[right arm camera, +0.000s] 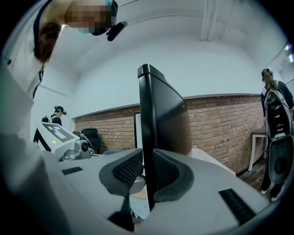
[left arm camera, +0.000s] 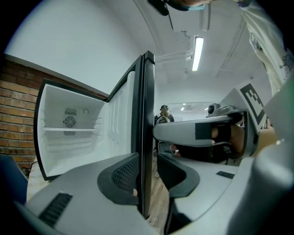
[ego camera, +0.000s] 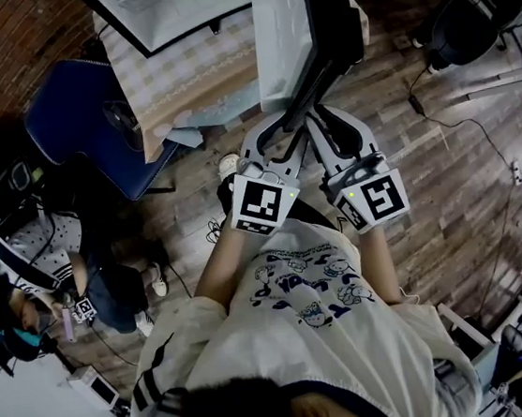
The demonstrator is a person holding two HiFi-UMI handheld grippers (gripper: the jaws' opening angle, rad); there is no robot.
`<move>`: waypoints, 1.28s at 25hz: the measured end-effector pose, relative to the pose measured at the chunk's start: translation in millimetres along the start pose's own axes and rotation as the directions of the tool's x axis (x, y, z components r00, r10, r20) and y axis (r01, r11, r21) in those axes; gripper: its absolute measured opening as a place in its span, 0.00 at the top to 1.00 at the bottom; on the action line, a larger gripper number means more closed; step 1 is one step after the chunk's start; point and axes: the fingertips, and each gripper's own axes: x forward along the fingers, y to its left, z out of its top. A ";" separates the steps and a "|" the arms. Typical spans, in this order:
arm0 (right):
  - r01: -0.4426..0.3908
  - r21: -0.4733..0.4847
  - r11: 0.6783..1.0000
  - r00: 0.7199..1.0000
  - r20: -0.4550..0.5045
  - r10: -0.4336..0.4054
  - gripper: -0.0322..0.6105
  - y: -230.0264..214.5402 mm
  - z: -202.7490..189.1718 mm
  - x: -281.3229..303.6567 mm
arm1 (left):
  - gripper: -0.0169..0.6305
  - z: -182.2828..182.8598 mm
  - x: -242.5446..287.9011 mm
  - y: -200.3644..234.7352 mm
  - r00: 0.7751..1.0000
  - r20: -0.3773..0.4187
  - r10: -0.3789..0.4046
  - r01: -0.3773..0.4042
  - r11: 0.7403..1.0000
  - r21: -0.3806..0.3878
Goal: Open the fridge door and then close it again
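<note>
Against brick wall (left arm camera: 16, 119), open fridge (left arm camera: 50, 103), white shelf (left arm camera: 64, 130) and fan (left arm camera: 69, 121) inside

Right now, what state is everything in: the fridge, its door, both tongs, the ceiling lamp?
fridge door: swung wide open.
fridge: open, visible shelf bare.
left tongs: open, astride the door's edge, one pad clear.
right tongs: shut on the door's edge.
ceiling lamp: lit.

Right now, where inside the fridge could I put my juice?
The shelf by the fan looks bare, and the fridge bottom below it too. The fridge door edge is crowded: left gripper and right gripper straddle it.
</note>
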 end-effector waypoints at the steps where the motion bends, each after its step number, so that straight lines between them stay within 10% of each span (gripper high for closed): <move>1: -0.011 -0.002 1.000 1.000 -0.002 0.011 0.82 3.8 -0.2 2.8 | 0.78 -1.0 -1.9 3.1 1.000 -0.001 0.011 -0.011 1.000 -0.003; 17: -0.155 -0.016 0.988 0.988 -0.029 0.154 0.82 55.1 1.7 50.8 | 0.80 -5.8 -26.3 62.1 0.975 -0.015 0.223 -0.223 0.974 -0.030; 32: -0.240 -0.014 0.971 0.971 -0.021 0.239 0.82 78.2 9.4 84.9 | 0.80 -10.8 -49.5 109.9 0.973 -0.017 0.231 -0.231 0.972 -0.039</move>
